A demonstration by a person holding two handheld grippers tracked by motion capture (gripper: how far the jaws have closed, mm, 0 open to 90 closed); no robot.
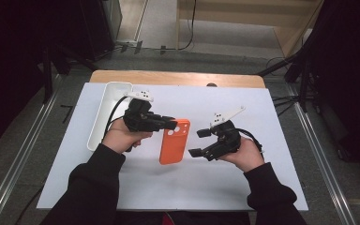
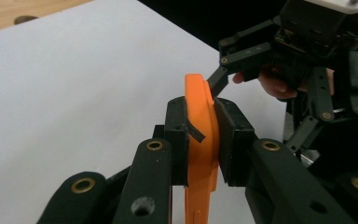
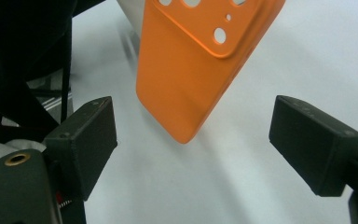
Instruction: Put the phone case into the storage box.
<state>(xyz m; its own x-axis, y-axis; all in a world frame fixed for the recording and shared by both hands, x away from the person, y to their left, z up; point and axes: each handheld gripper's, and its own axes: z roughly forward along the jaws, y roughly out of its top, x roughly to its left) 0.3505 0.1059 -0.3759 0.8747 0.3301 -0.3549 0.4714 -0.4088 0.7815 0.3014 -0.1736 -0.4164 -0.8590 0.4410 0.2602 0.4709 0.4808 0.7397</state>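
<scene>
High view: the orange phone case [image 1: 174, 141] runs top to bottom at frame centre, clamped near its top by the left gripper [image 1: 171, 123], while the right gripper [image 1: 199, 142] stands apart just right of it.

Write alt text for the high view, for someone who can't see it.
The left gripper is clamped on the upper end of an orange phone case over a white table. The right gripper waits open beside the case's lower half. A white tray sits at the far left.
</scene>
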